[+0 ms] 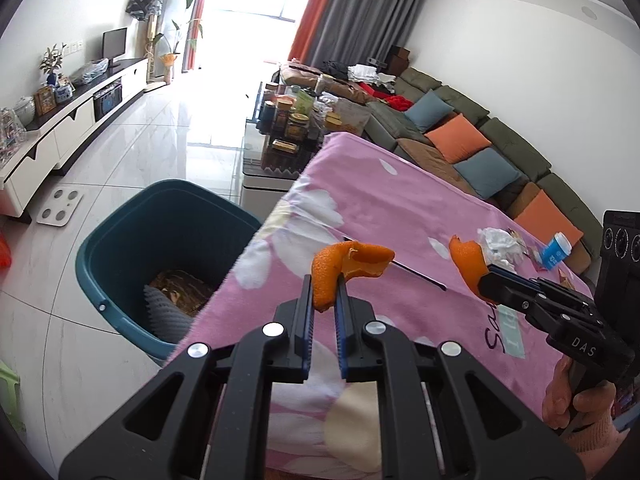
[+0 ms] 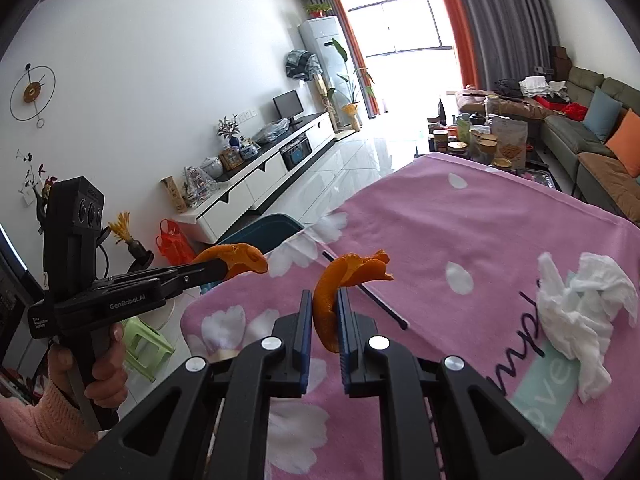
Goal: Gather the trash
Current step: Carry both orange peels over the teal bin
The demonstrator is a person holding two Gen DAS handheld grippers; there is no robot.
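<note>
Orange peel is what we hold in both grippers: in the left wrist view, at centre frame, our left gripper point(image 1: 325, 294) has its blue-padded jaws pinched almost together on a curled strip of orange peel point(image 1: 348, 266) that stands up from between them. To its right in the same view our right gripper point(image 1: 489, 280) comes in from the lower right corner, clamped on a second orange peel point(image 1: 466, 262). Both pieces are lifted off the pink flowered blanket point(image 1: 380, 208) that covers the table. Near the right edge of that frame we see a crumpled white tissue point(image 1: 498, 244) lying on the blanket, with a small blue-and-white cup point(image 1: 556, 252) on its side just beyond it. A thin dark stick point(image 1: 420, 276) lies on the blanket between the two grippers. At lower left of the frame, beside the blanket's edge, stands a dark teal bin point(image 1: 120, 248) on the tiled floor, with some brownish scraps in its bottom. In the right wrist view the tissue sits at the right edge, and the hand point(image 2: 102, 376) holding our left gripper shows at lower left, in a pink knitted sleeve point(image 2: 44, 424).
</note>
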